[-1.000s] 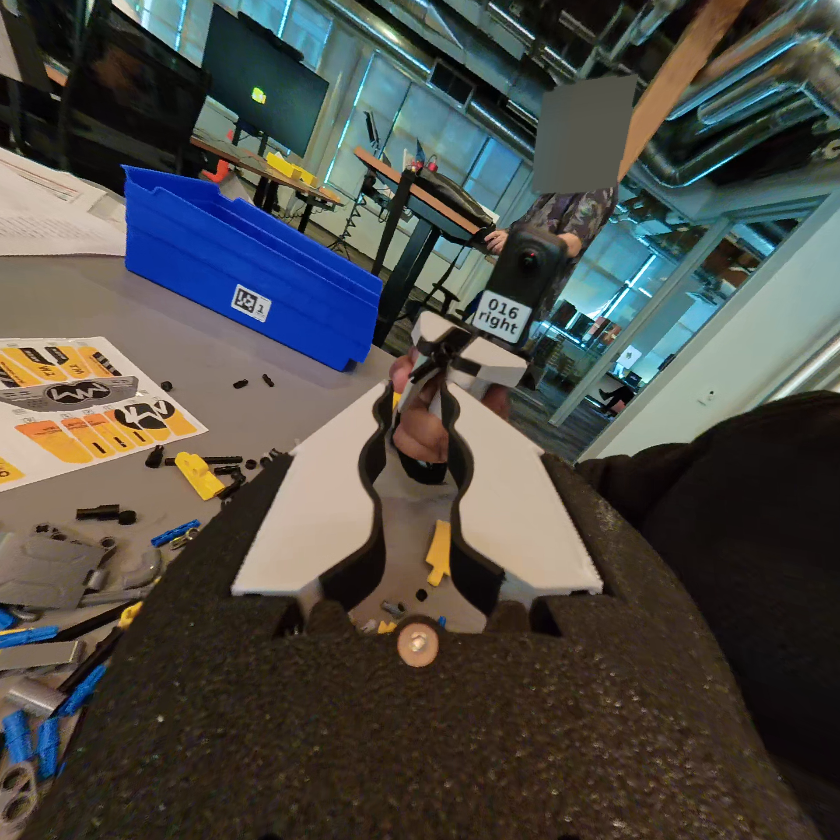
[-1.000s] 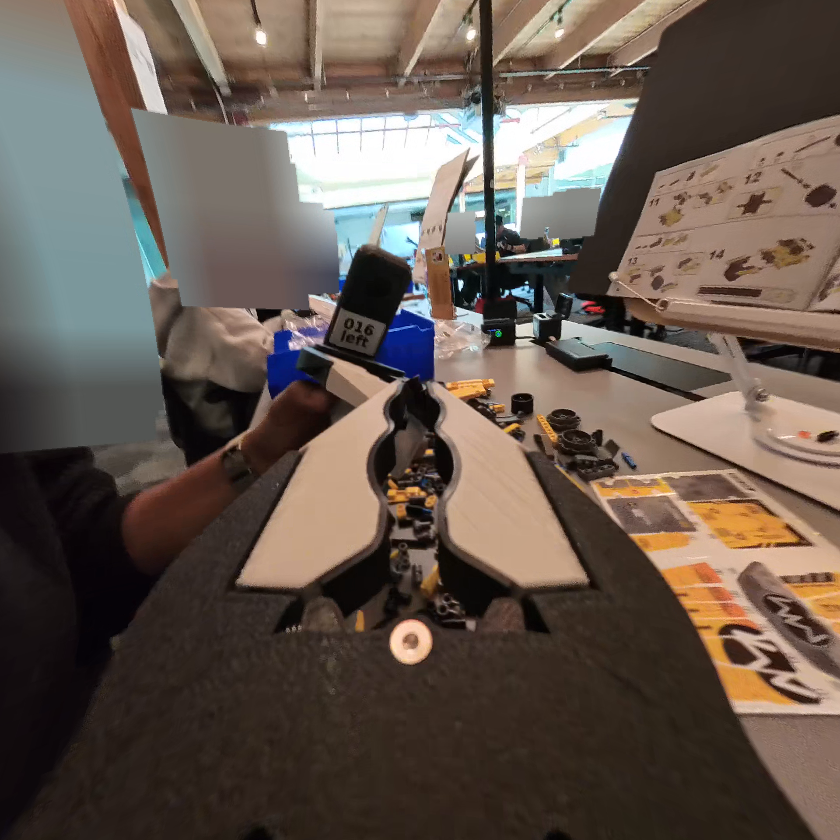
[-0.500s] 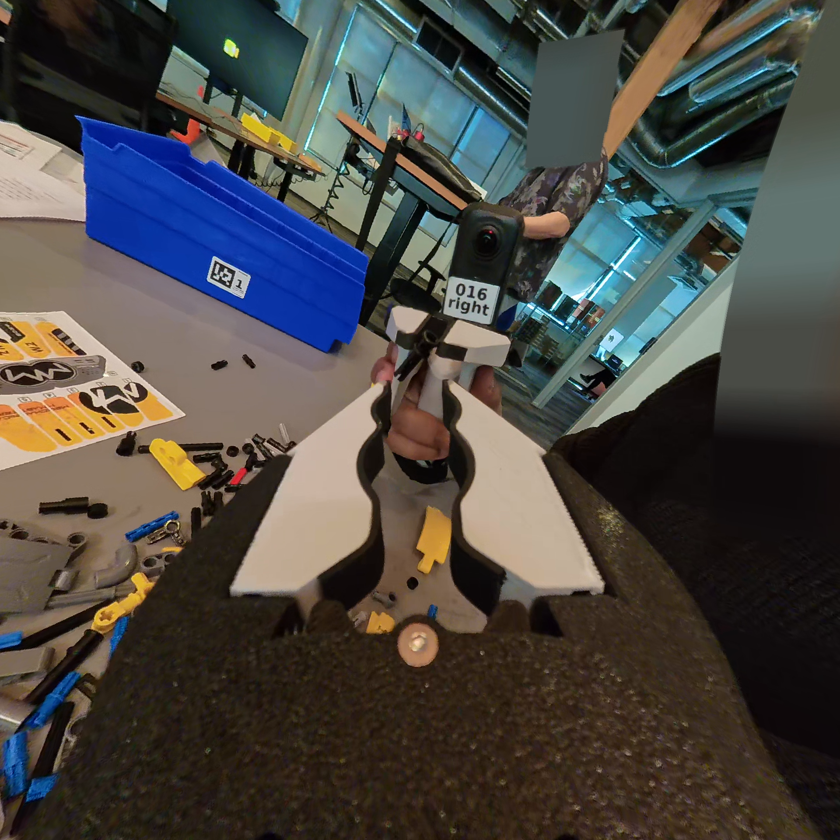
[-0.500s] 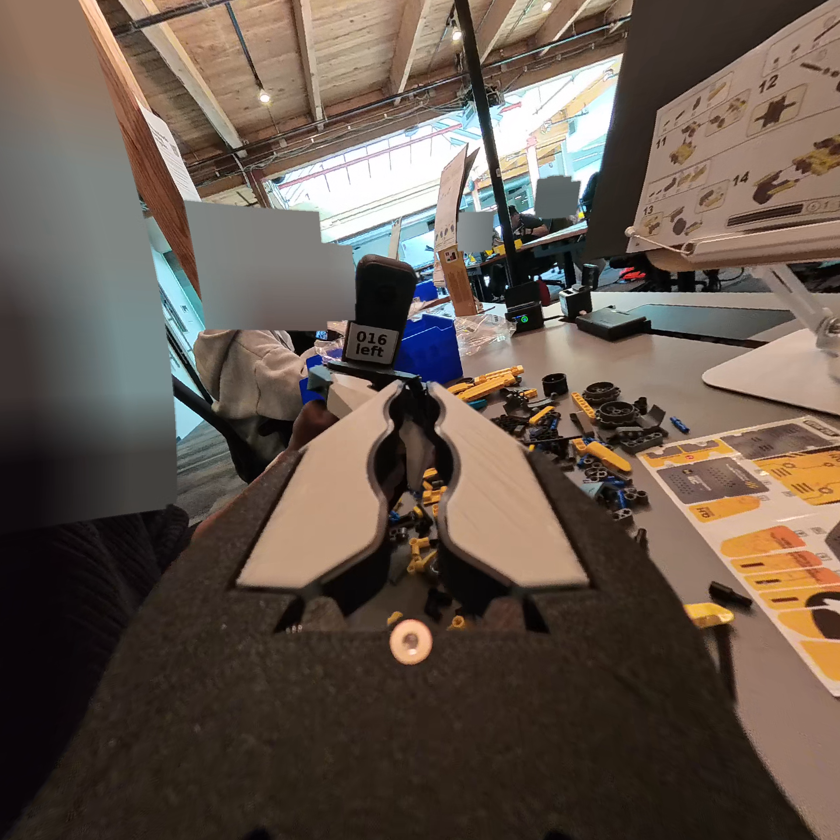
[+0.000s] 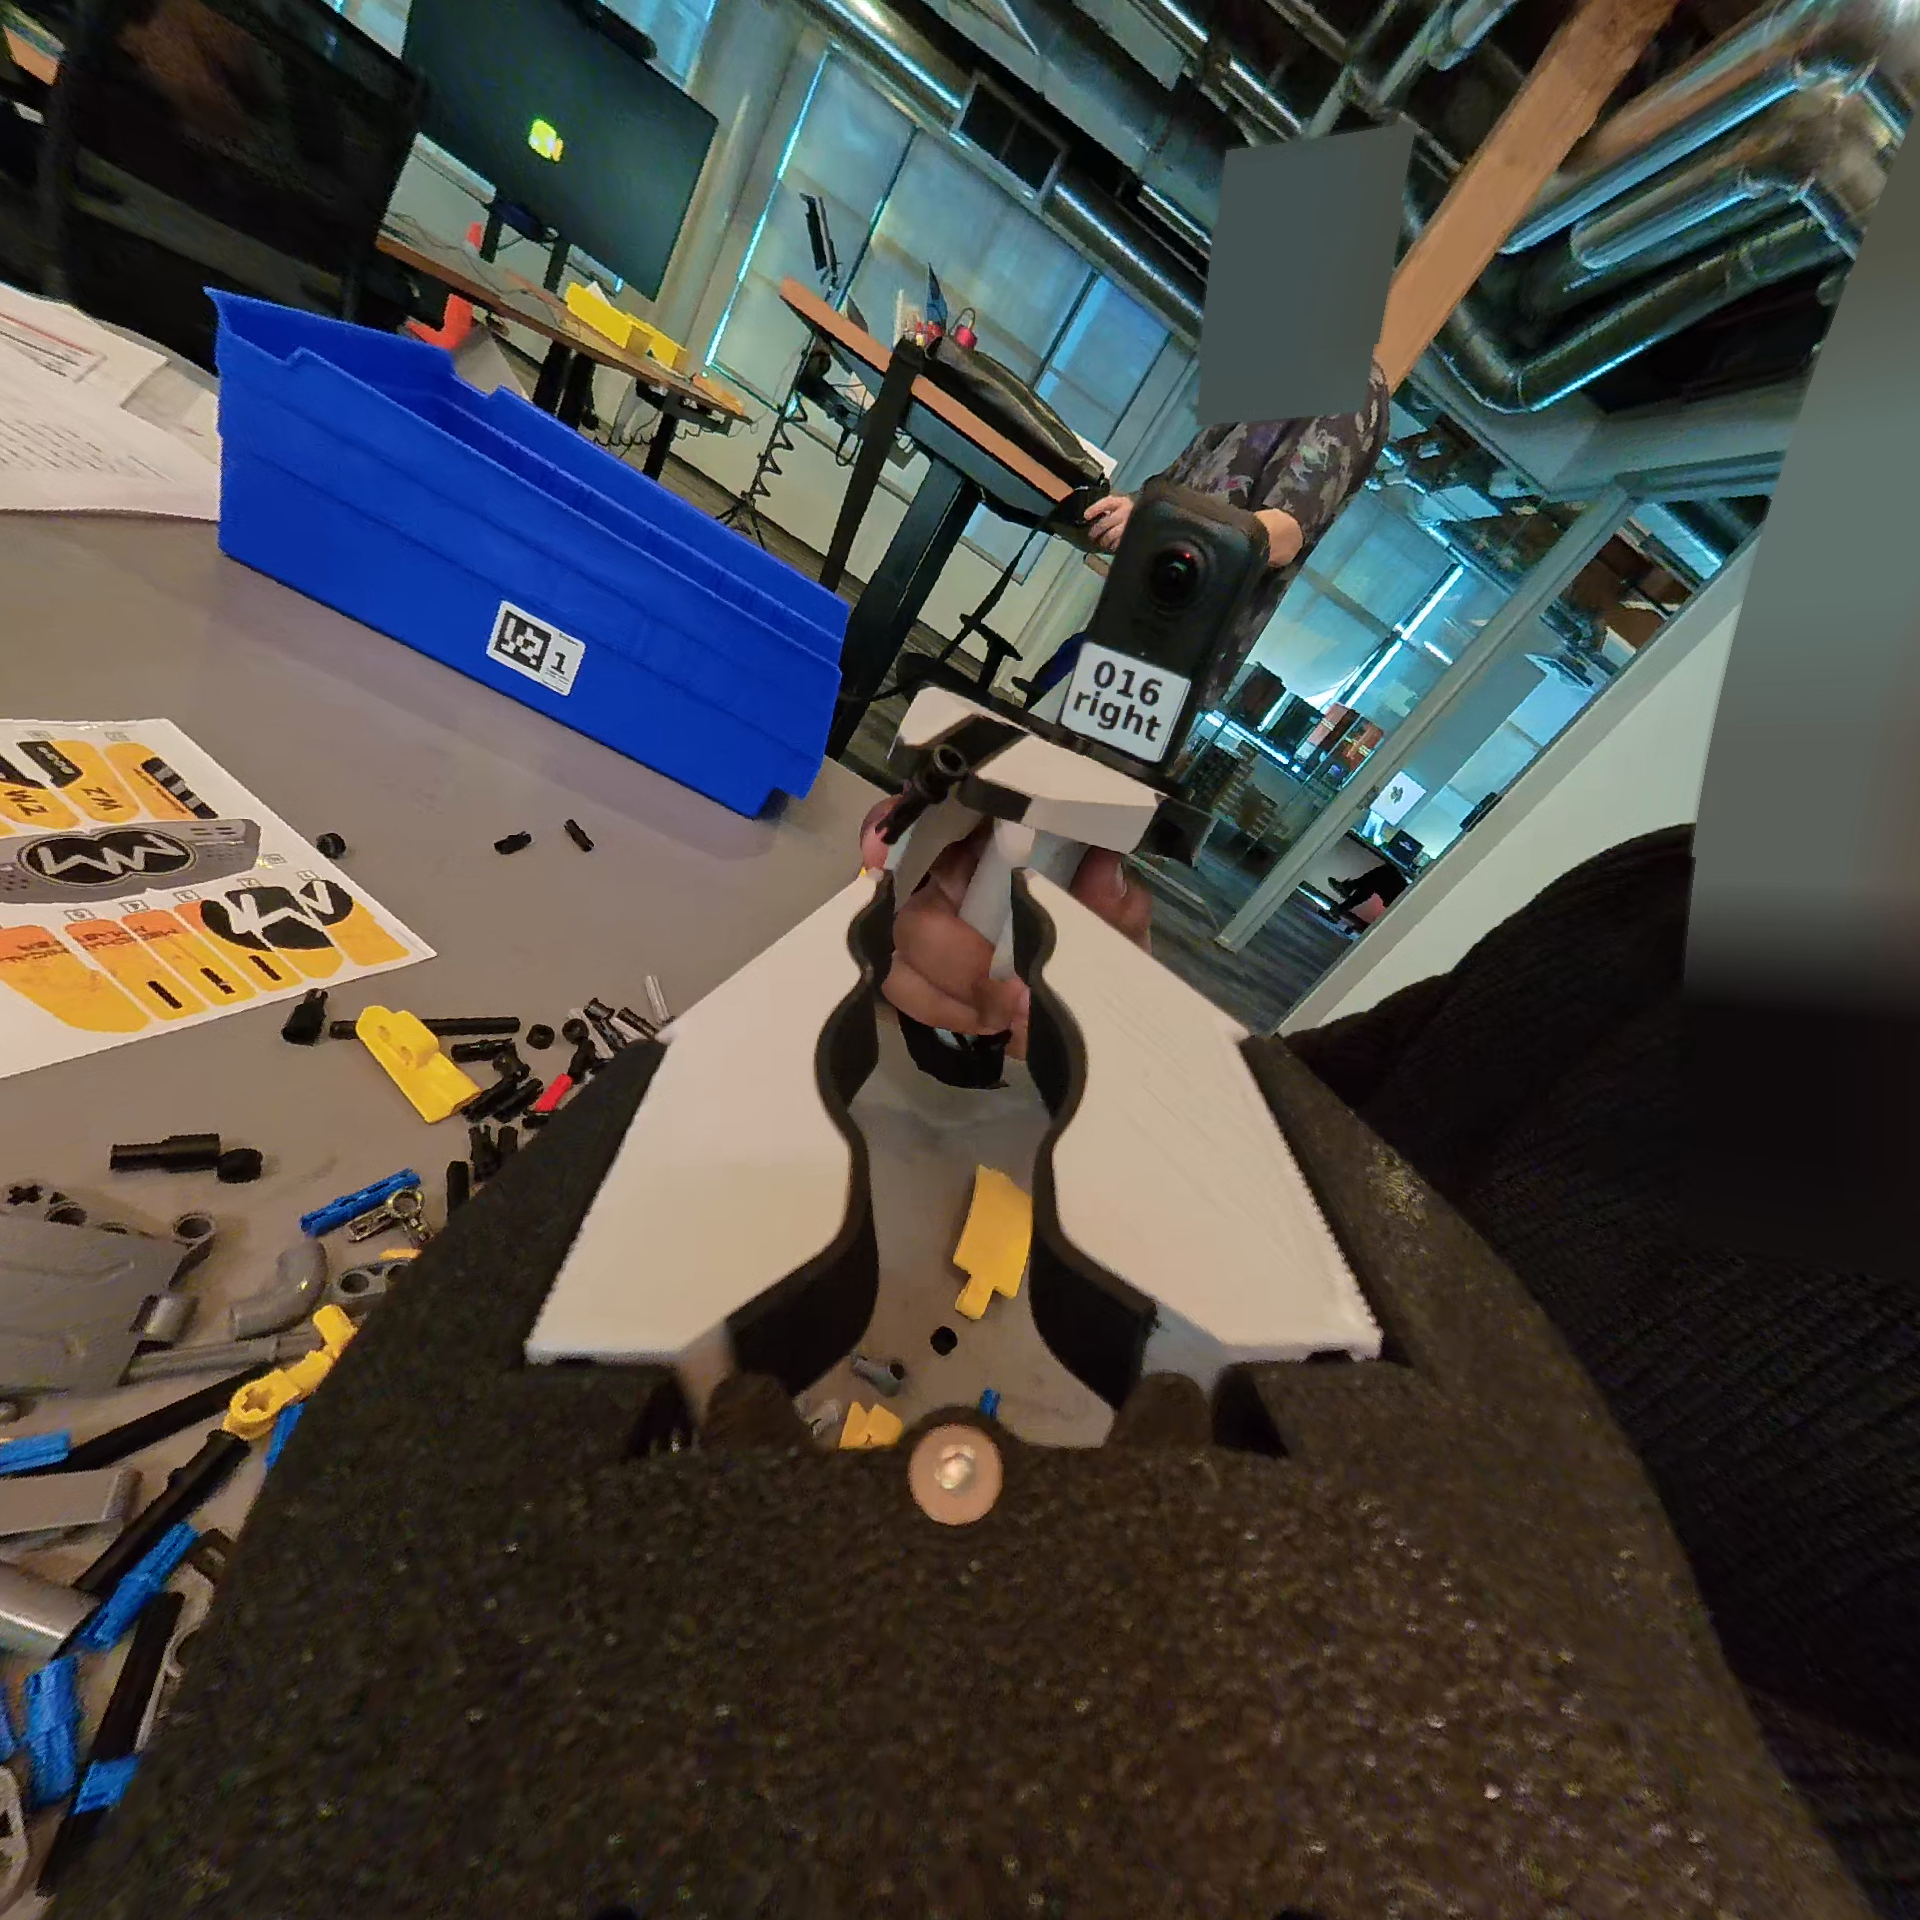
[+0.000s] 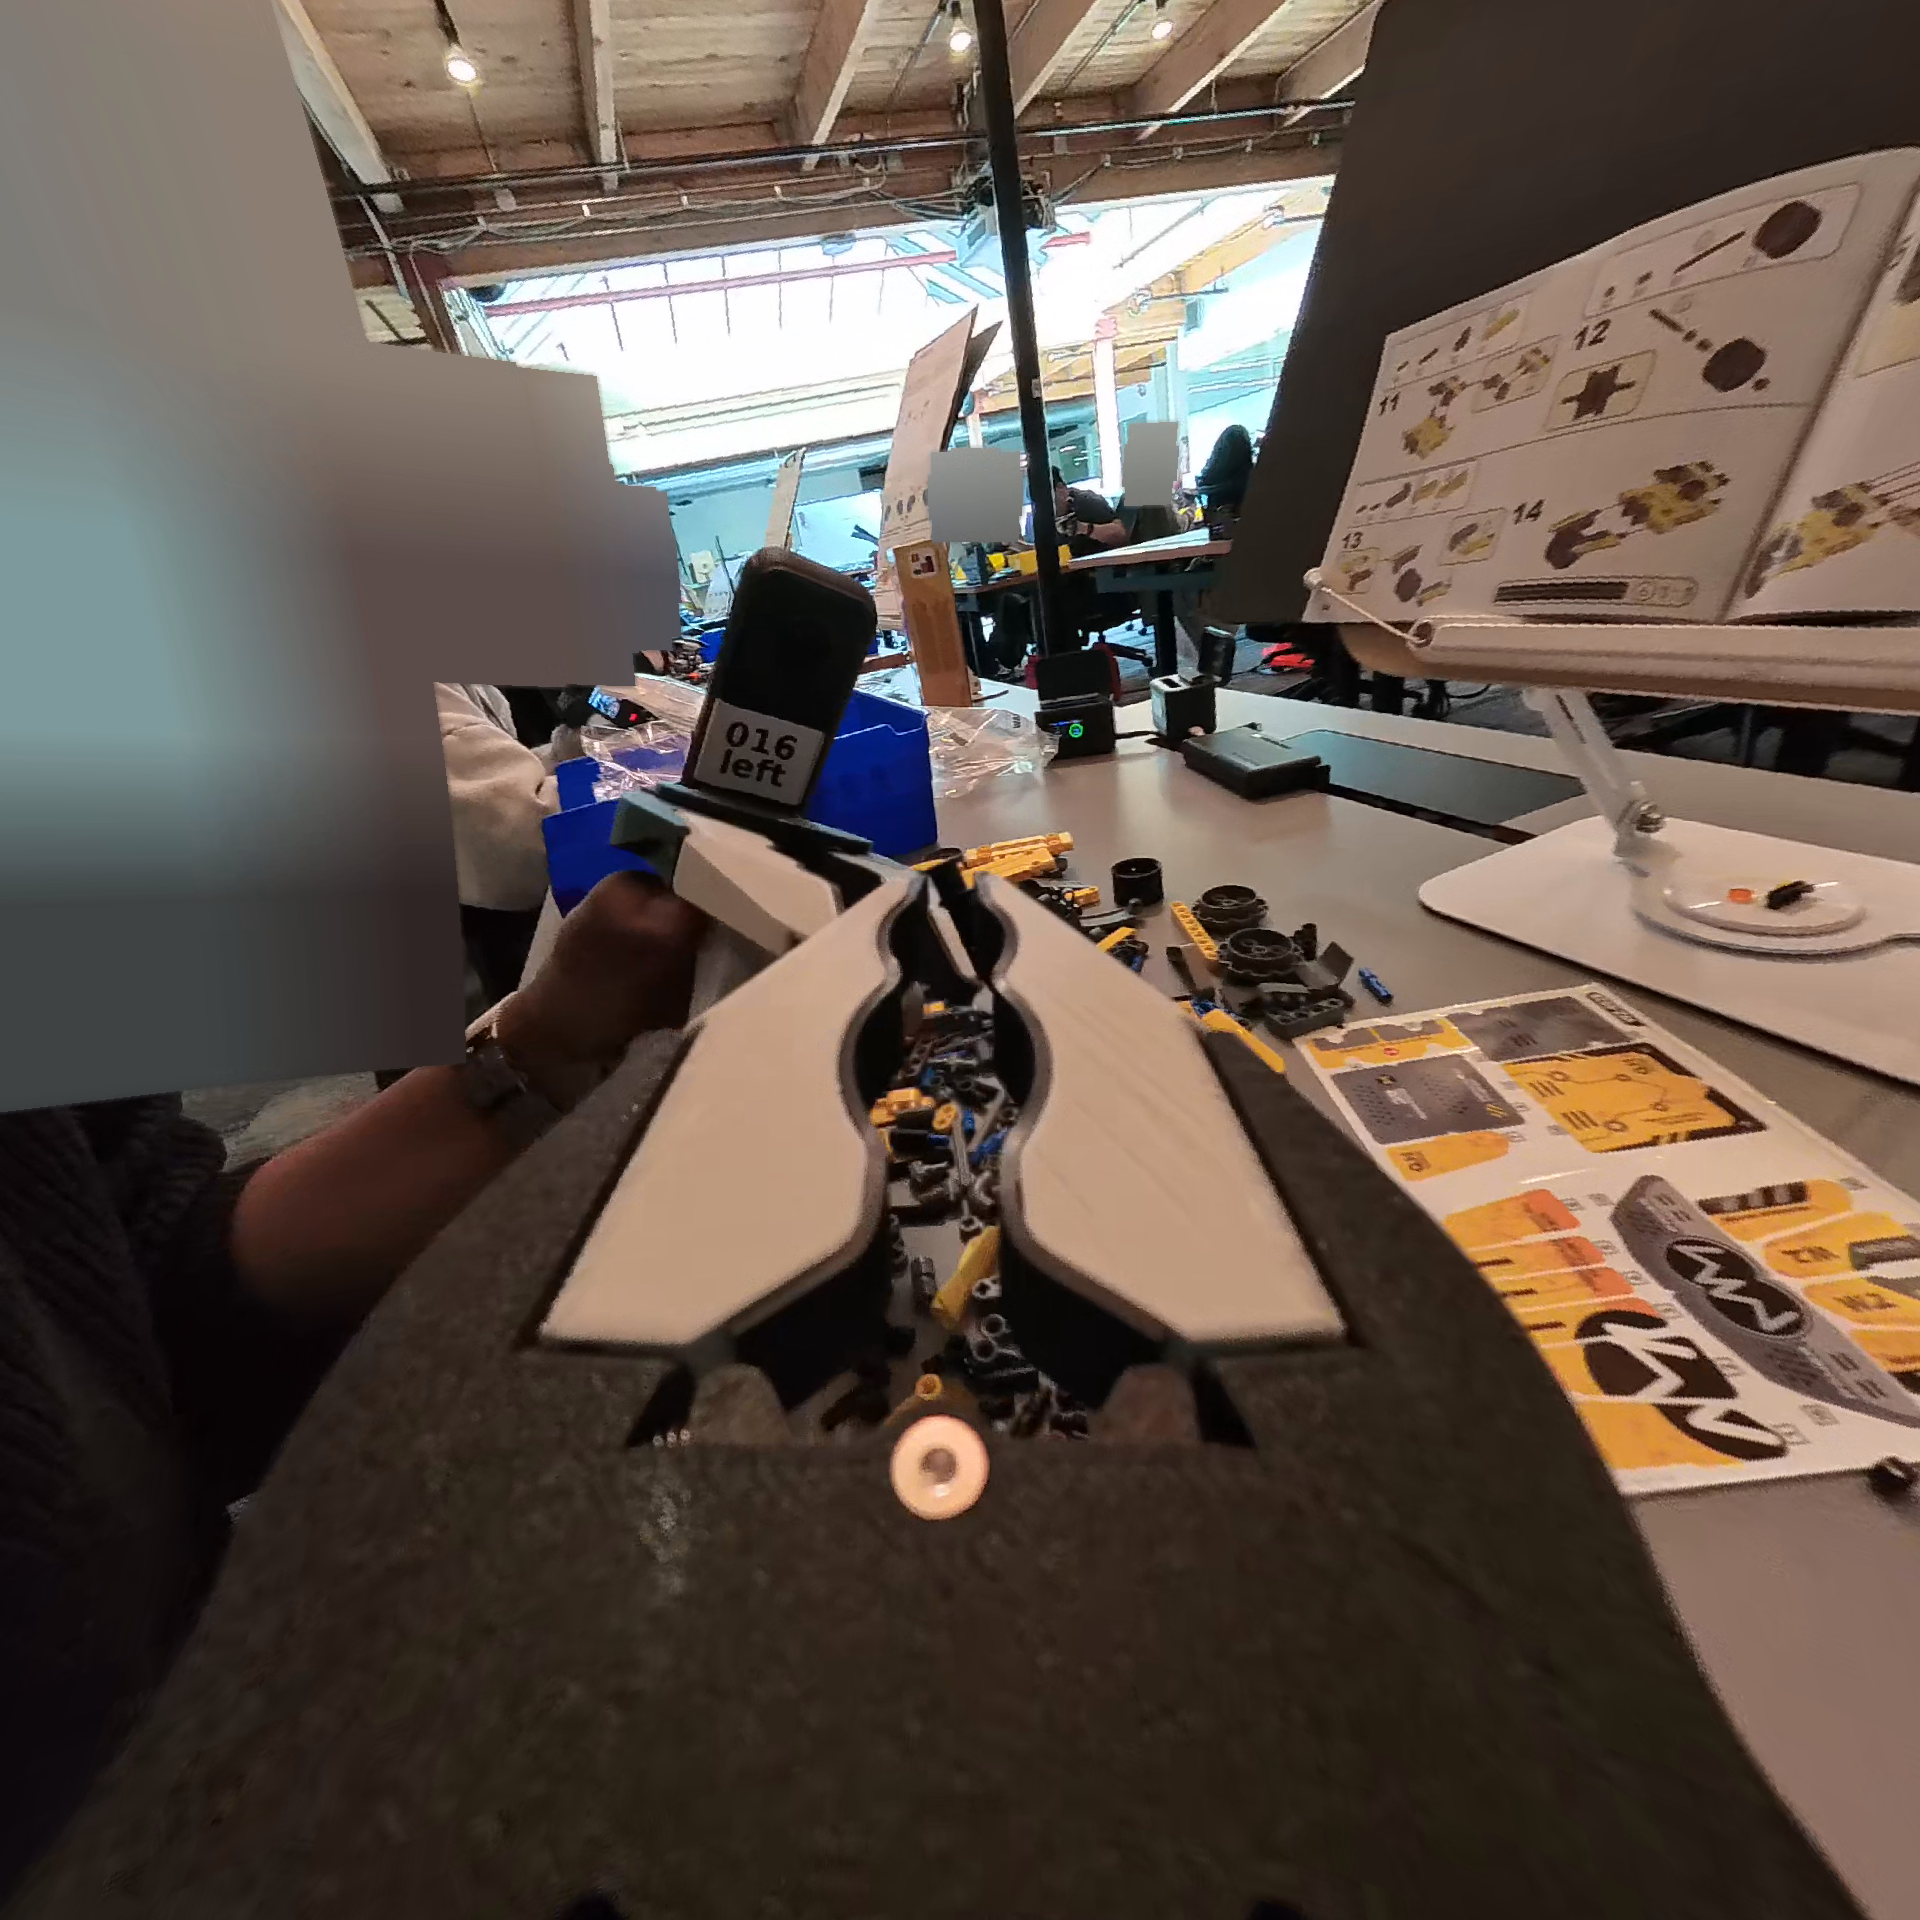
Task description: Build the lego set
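My right gripper (image 6: 951, 888) is shut on a small black pin (image 6: 954, 909), which sticks up between its tips. The left wrist view shows that gripper (image 5: 951, 774) facing me, held by a hand, with the pin (image 5: 940, 774) at its tips. My left gripper (image 5: 948, 888) is open by a narrow gap and empty, just below and in front of the right gripper's tips. In the right wrist view the left gripper (image 6: 748, 894) sits just left of my right tips, almost touching. Both are held above the grey table (image 5: 468, 790).
A blue bin (image 5: 520, 540) stands at the back of the table. A yellow and grey sticker sheet (image 6: 1558, 1195) lies flat. Loose black, yellow and blue parts (image 6: 1226, 935) are scattered about. An instruction booklet on a white stand (image 6: 1610, 416) is at the right. A person stands behind (image 5: 1288, 468). The grippers are tip to tip, or close to it.
Both grippers have shifted slightly while still facing each other. The left gripper now sits closer to the right gripper's tips, and the black pin shows clearly there.
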### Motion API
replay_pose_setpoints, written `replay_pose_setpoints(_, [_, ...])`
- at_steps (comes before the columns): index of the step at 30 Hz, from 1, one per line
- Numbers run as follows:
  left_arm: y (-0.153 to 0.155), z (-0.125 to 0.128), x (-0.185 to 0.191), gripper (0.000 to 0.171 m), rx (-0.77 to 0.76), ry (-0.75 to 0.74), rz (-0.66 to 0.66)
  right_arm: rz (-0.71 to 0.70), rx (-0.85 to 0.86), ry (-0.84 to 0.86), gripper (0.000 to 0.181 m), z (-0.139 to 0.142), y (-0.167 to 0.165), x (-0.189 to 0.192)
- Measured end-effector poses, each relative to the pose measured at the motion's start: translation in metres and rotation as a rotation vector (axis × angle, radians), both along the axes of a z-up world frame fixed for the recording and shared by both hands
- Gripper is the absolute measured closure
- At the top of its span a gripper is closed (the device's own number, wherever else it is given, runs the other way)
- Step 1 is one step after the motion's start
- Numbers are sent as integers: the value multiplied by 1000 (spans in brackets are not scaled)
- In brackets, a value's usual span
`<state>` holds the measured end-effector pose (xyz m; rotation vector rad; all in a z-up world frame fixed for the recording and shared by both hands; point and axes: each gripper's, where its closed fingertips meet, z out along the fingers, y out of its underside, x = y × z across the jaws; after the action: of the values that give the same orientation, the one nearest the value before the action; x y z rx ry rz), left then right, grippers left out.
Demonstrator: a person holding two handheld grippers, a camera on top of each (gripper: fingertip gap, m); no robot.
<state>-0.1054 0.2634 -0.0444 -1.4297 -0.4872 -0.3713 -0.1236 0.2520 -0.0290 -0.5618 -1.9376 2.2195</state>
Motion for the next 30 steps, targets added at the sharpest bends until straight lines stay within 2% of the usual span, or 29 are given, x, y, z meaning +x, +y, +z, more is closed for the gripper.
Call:
replay_pose_setpoints(13, [-5,6,-4,149,37,-1,26,-7,40,35,176,-5,0,1])
replay_pose_setpoints(21, [-4,7,-2,149,37,8,15,32,0,27,177,-1,1,5])
replay_pose_setpoints(25, [2,0,1,149,-21,47,14,64,-70,-40,176,4,1,3])
replay_pose_setpoints(30, [4,0,-2,148,-90,178,96,205,-216,-249,176,11,0,9])
